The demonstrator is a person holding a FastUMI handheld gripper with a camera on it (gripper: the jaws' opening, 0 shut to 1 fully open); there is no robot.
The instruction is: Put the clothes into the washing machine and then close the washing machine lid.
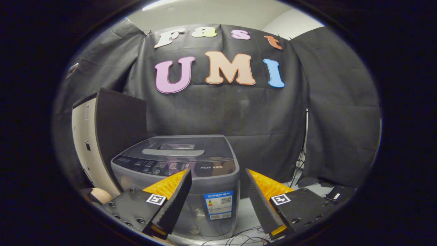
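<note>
Washing machine (177, 171) sits beyond your hand-held gripper (218, 194), its lid (181, 147) lying flat and shut, with a dark cabinet (109, 130) just to its left and cables (239, 235) trailing on the floor at its foot. Your fingers stand spread apart with nothing between them, and no clothes are in sight, so this fits either a load already inside or one yet to be fetched. Whichever it is, moving in low risks snagging those cables, and the cabinet crowds any swing on that side.
</note>
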